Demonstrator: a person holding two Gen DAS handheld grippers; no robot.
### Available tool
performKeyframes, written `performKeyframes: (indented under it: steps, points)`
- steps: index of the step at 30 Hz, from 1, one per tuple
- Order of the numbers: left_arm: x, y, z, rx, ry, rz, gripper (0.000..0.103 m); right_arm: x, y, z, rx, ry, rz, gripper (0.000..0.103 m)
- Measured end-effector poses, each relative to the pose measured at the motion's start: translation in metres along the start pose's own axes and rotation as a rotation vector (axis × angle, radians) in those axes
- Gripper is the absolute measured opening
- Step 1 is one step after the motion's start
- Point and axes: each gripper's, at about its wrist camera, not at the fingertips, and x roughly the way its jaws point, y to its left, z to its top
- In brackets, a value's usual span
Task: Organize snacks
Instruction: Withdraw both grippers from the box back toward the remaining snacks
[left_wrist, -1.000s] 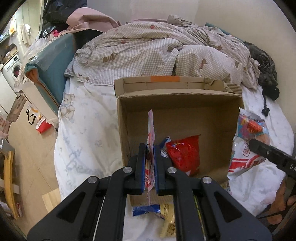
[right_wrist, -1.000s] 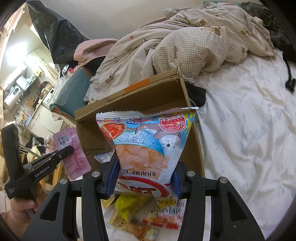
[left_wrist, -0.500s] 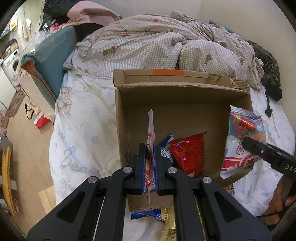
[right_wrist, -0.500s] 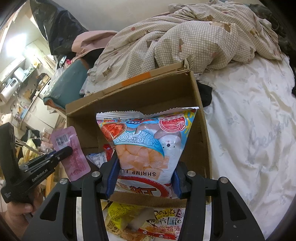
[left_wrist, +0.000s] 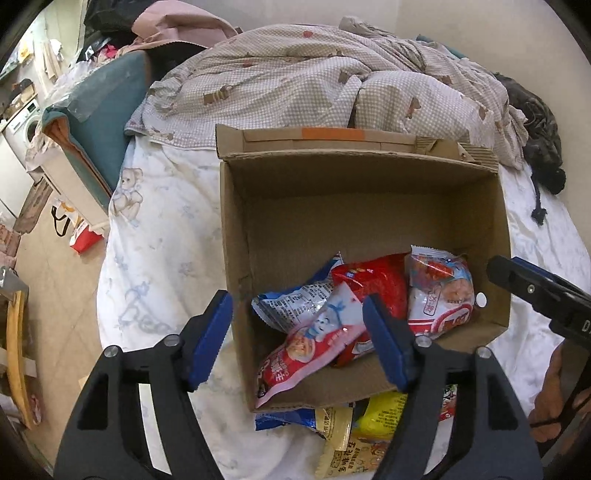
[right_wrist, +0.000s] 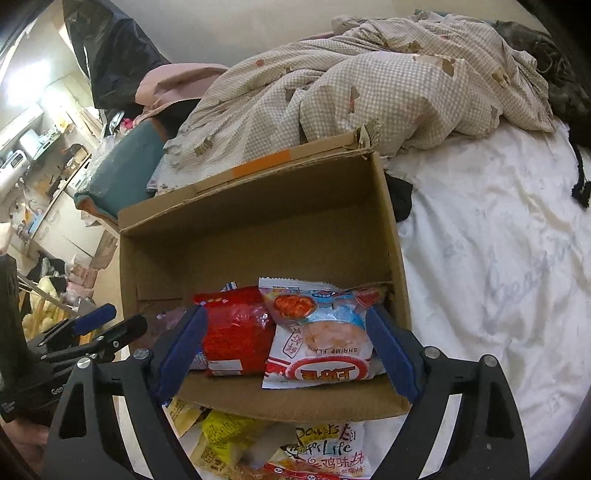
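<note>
An open cardboard box (left_wrist: 369, 206) (right_wrist: 258, 229) stands on the bed. Inside lie a pink snack pack (left_wrist: 310, 347), a blue-white pack (left_wrist: 291, 302), a red bag (left_wrist: 373, 280) (right_wrist: 236, 328) and a shrimp chips bag (left_wrist: 439, 295) (right_wrist: 321, 332). My left gripper (left_wrist: 299, 339) is open and empty over the box's near left corner. My right gripper (right_wrist: 288, 347) is open and empty over the near edge, with the shrimp bag lying between its fingers. Each gripper shows in the other's view, the right one (left_wrist: 535, 291) and the left one (right_wrist: 96, 328).
Loose snack packs (left_wrist: 354, 424) (right_wrist: 280, 446) lie on the white sheet in front of the box. A crumpled checked duvet (left_wrist: 332, 85) lies behind it. The bed's left edge drops to the floor (left_wrist: 48, 280). A dark garment (left_wrist: 535, 129) lies at the far right.
Both grippers have opened. The pink pack dropped from the left gripper into the box, and the shrimp chips bag dropped from the right gripper into the box.
</note>
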Motion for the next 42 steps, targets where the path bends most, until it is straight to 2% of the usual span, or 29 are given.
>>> performKeyframes:
  steps: [8,19,20,24,27,36,42]
  points:
    - [0.000,0.007,-0.002,-0.039,0.002,-0.020,0.070,0.000,0.000,0.001,0.008,-0.004,0.009,0.090]
    - [-0.015,0.010,0.000,-0.049,-0.086,-0.028,0.070,0.001,0.004,0.001,-0.005,0.000,0.007,0.090]
    - [-0.016,0.010,0.001,-0.053,-0.093,-0.050,0.070,0.000,0.004,0.001,-0.005,-0.002,0.007,0.090]
    - [-0.024,0.010,-0.001,-0.075,-0.110,-0.096,0.089,-0.003,0.003,0.002,0.005,-0.007,0.007,0.090]
    - [-0.029,0.010,-0.004,-0.083,-0.117,-0.110,0.090,-0.009,0.003,0.000,0.017,-0.018,0.010,0.090]
    - [-0.048,0.020,-0.011,-0.096,-0.151,-0.067,0.090,-0.031,0.007,-0.011,0.022,-0.041,0.007,0.090]
    - [-0.059,0.027,-0.014,-0.106,-0.151,-0.073,0.090,-0.040,0.012,-0.021,0.015,-0.031,0.010,0.090]
